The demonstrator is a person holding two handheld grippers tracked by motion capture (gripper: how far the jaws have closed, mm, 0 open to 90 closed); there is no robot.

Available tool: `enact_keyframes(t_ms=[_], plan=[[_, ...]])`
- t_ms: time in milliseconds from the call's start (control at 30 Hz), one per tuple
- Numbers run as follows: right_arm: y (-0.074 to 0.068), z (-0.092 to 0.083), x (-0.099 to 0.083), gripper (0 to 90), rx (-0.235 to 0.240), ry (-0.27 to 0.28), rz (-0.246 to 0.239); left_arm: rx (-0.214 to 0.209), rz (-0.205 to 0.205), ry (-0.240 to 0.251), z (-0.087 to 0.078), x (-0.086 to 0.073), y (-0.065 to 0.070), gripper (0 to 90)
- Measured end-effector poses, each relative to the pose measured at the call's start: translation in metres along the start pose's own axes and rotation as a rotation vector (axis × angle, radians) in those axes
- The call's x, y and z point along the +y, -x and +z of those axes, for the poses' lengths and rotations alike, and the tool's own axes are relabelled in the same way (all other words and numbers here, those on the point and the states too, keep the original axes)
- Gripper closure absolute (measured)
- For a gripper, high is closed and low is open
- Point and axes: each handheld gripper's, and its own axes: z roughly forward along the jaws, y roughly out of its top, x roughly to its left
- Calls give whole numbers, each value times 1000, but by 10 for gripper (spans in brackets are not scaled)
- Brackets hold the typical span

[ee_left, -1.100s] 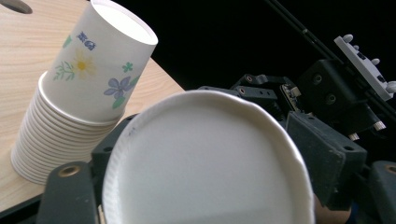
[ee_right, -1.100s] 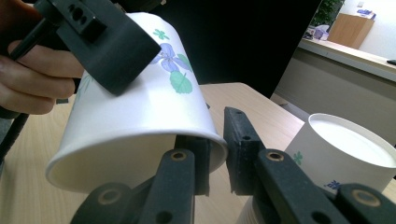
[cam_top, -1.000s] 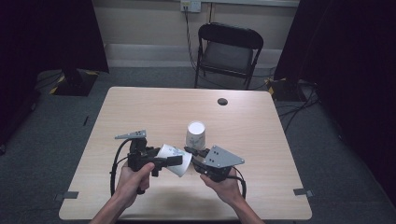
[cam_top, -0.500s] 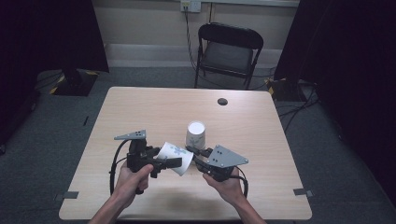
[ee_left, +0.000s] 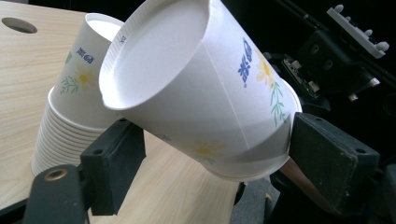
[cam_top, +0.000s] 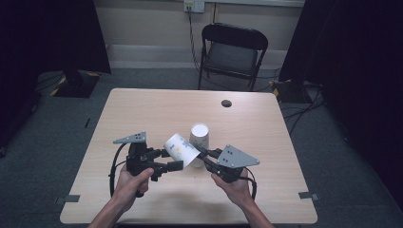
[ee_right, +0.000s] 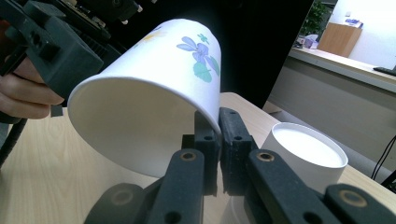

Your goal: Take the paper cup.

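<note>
A white paper cup [cam_top: 180,147] with flower print lies tilted in the air between both grippers, its base pointing away from the person. My left gripper [cam_top: 171,159] straddles the paper cup [ee_left: 196,84] near its mouth, one jaw against each side, shut on it. My right gripper [cam_top: 202,154] is shut on the wall at the rim of the paper cup [ee_right: 140,112]; its own view shows the two jaws pinching the rim, with the right gripper [ee_right: 218,135] just below the cup's mouth. A stack of upside-down cups [cam_top: 199,135] stands on the table just behind.
The light wooden table [cam_top: 142,114] has a round cable hole [cam_top: 226,103] near its far edge. A black folding chair [cam_top: 233,47] stands beyond the table. Dark curtains hang on both sides. The cup stack [ee_left: 70,116] sits close to the held cup.
The held cup and both grippers have risen very slightly; both grips are unchanged.
</note>
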Motion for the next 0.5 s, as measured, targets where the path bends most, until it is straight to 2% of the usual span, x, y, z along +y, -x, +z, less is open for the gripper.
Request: enact_keyframes(t_ms=[233, 333, 500], plan=[[5, -4, 2, 877, -5, 15, 23, 23, 26, -7, -2, -1, 1, 189], [7, -5, 3, 877, -9, 6, 32, 49, 62, -12, -1, -2, 1, 193], [10, -6, 3, 878, -5, -3, 49, 69, 91, -39, 0, -4, 0, 196]])
